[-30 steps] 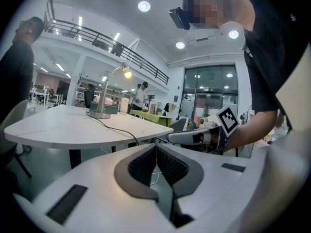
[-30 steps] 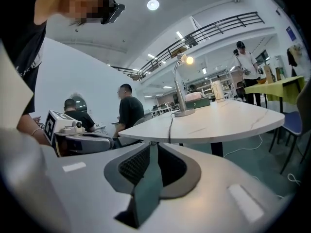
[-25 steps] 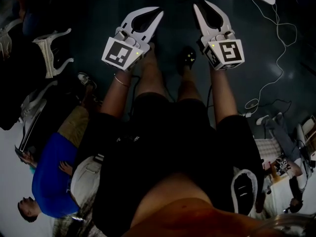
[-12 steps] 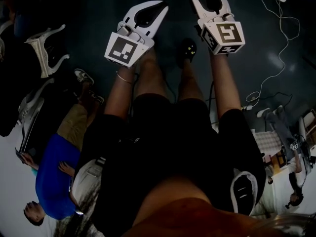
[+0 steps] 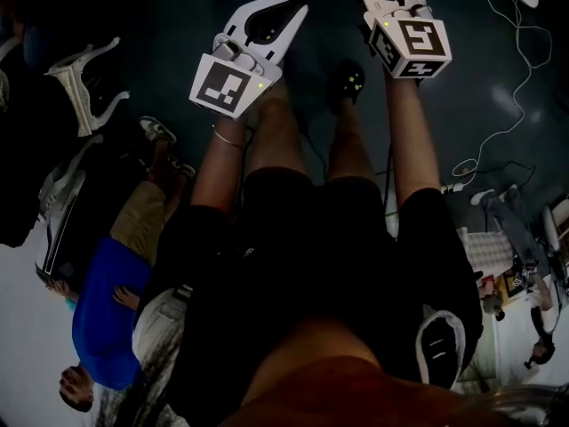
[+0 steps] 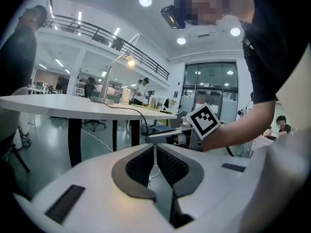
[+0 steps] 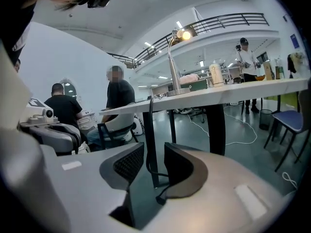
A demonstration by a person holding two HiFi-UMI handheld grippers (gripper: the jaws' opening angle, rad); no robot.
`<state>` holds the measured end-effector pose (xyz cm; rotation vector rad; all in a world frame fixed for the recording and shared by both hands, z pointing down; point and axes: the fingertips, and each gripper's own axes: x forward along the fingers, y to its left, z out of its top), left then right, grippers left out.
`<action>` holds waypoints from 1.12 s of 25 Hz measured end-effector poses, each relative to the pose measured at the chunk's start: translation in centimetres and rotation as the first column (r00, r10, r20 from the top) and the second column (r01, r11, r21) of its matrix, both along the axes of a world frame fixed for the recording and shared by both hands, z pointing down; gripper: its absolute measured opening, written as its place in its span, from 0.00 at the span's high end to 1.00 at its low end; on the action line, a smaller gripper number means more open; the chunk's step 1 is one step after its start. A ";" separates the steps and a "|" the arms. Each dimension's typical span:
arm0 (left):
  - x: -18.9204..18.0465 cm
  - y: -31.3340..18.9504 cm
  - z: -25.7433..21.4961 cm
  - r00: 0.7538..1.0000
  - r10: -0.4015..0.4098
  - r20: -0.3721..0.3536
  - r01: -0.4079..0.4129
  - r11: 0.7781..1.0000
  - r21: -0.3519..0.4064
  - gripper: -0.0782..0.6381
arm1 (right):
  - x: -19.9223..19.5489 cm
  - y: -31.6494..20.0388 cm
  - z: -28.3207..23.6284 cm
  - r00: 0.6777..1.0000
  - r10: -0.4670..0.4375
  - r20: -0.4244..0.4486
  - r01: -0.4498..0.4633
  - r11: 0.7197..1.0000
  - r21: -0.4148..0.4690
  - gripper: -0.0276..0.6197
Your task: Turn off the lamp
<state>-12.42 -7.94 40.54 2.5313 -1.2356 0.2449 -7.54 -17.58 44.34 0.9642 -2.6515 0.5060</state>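
The left gripper (image 6: pixel 155 148) was held clenched, its jaws brought together with nothing clamped between them. The right gripper (image 7: pixel 154 154) was released: its jaws had just been opening and were seen standing apart, with nothing caught between the pads. A black cable (image 7: pixel 147 140) hanging down from the white table (image 7: pixel 243 87) could be seen beyond the gap. The desk lamp (image 7: pixel 171 62) was found standing upright on that table, its bulb lit, well apart from both grippers and above their level. The two grippers were held side by side over the dark floor (image 5: pixel 169 7).
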 end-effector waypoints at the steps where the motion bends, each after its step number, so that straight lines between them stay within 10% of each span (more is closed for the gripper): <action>1: -0.1 0.0 0.0 1.000 -0.001 -0.003 0.001 1.000 0.002 0.88 | -0.1 0.0 0.0 1.000 0.001 0.002 -0.001 1.000 0.001 0.80; 28: 1.3 -2.8 2.2 0.998 -0.054 -0.042 0.054 0.998 0.021 0.88 | 0.6 2.4 -6.0 0.954 -0.007 0.300 0.038 0.995 -0.096 0.94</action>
